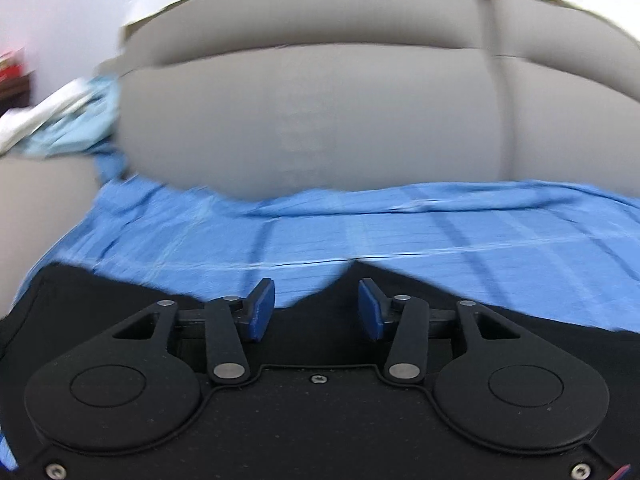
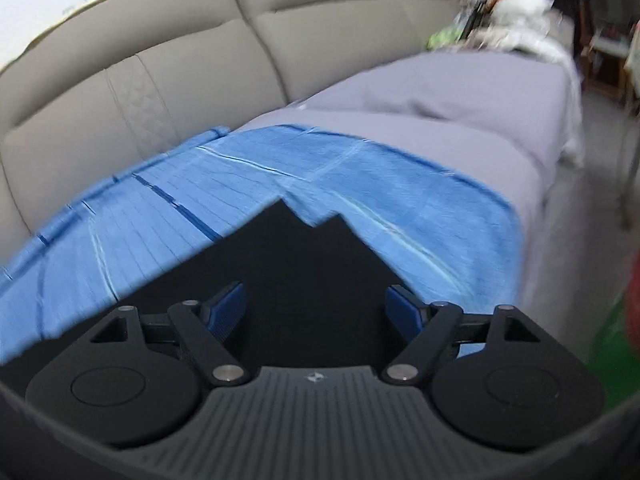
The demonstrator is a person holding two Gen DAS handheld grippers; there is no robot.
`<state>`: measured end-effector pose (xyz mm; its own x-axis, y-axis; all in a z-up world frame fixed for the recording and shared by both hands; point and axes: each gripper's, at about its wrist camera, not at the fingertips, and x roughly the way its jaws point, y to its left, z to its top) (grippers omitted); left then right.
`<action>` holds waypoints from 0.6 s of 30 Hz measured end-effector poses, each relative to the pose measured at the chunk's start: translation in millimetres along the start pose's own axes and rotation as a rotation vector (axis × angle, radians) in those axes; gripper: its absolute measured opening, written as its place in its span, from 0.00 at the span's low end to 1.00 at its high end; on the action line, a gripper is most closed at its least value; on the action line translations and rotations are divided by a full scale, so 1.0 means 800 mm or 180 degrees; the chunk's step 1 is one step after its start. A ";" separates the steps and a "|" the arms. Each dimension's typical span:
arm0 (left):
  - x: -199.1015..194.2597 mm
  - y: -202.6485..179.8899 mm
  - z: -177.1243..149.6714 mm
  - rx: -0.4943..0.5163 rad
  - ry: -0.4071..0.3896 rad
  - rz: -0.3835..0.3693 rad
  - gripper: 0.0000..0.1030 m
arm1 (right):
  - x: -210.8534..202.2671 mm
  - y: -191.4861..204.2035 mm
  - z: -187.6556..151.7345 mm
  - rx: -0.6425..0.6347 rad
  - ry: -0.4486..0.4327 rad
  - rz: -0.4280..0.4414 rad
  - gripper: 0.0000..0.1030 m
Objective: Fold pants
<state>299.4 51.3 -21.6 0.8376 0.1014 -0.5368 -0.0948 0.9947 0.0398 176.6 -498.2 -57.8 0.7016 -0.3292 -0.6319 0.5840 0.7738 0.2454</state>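
Black pants (image 1: 312, 320) lie on a blue checked cloth (image 1: 360, 236) spread over a sofa seat. In the left wrist view my left gripper (image 1: 317, 309) is open, its blue pads (image 1: 262, 308) apart just above the pants' near edge, holding nothing. In the right wrist view the pants (image 2: 288, 264) show as a black sheet with a notched far edge on the blue cloth (image 2: 360, 184). My right gripper (image 2: 316, 314) is open over the black fabric, pads (image 2: 228, 312) wide apart, nothing between them.
The beige sofa backrest (image 1: 312, 112) rises behind the cloth. A crumpled light blue and white cloth (image 1: 68, 120) lies at the left. A grey cover (image 2: 440, 96) runs along the seat to the right, with a clutter pile (image 2: 516, 12) at its far end. The floor (image 2: 592, 200) is right.
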 end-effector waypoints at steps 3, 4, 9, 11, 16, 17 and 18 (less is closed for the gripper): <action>-0.022 -0.043 -0.001 0.0224 -0.0029 -0.0395 0.46 | 0.039 0.013 0.021 0.0074 0.0205 -0.0105 0.85; -0.029 -0.061 -0.004 0.0317 -0.0040 -0.0556 0.46 | 0.049 0.020 0.024 -0.0001 0.0208 -0.0196 0.73; -0.062 -0.157 -0.026 0.0869 -0.0193 -0.1256 0.49 | 0.050 0.046 0.027 -0.0487 0.0141 -0.0286 0.02; -0.068 -0.196 -0.035 0.1036 -0.0226 -0.1440 0.49 | 0.050 0.045 0.035 -0.0498 0.0110 -0.0197 0.02; -0.070 -0.280 -0.049 0.1382 -0.0194 -0.1950 0.51 | 0.048 0.037 0.059 -0.0349 0.0080 0.0078 0.02; -0.069 -0.295 -0.054 0.1491 -0.0202 -0.1967 0.51 | 0.047 0.034 0.062 -0.0329 0.0066 0.0097 0.02; -0.067 -0.311 -0.059 0.1622 -0.0223 -0.1945 0.51 | 0.046 0.032 0.065 -0.0319 0.0052 0.0128 0.02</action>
<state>253.0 -202.4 -42.4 0.6954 -0.4803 -0.5346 0.6354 0.7584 0.1452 238.6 -518.6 -36.0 0.7165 -0.2884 -0.6352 0.5112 0.8367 0.1967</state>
